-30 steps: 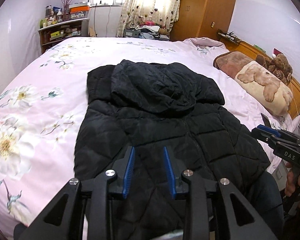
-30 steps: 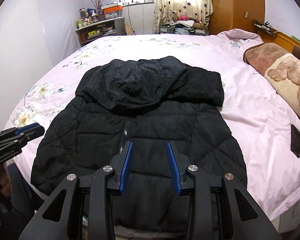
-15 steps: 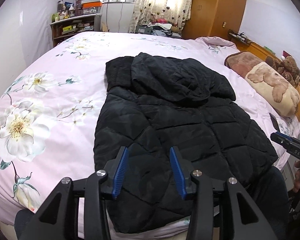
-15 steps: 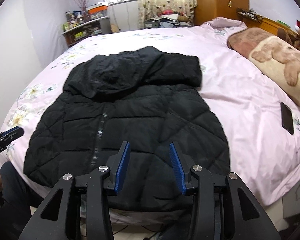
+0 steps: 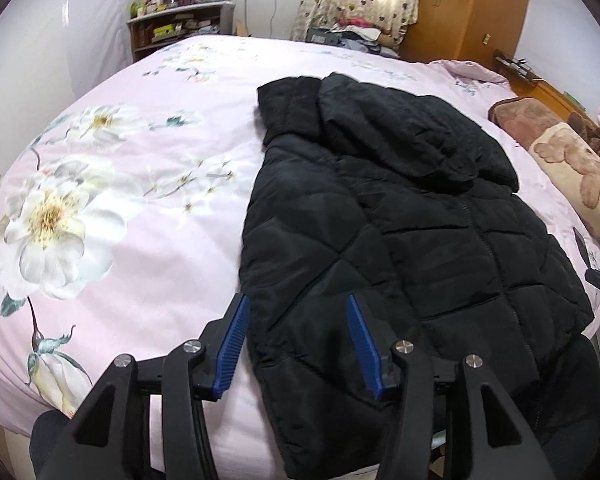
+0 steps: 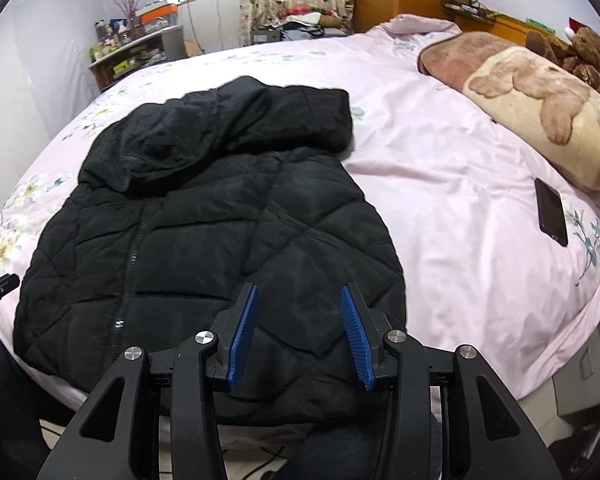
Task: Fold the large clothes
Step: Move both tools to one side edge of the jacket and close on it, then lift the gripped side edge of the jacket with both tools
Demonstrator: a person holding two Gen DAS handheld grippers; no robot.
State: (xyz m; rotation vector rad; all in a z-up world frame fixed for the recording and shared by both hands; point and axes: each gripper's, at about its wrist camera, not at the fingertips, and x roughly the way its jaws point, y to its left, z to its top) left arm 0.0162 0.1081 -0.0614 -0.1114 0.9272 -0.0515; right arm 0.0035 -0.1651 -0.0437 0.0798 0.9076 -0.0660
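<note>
Both tongs gape wide, holding nothing: left gripper (image 5: 296,340) over the jacket's (image 5: 400,240) near left hem, right gripper (image 6: 298,330) over its near right hem. Jacket lies flat on the bed (image 6: 460,200).

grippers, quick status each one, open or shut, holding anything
Left gripper: open, holding nothing, over the left hem corner of the black puffer jacket.
Right gripper: open, holding nothing, over the jacket's right hem.
</note>
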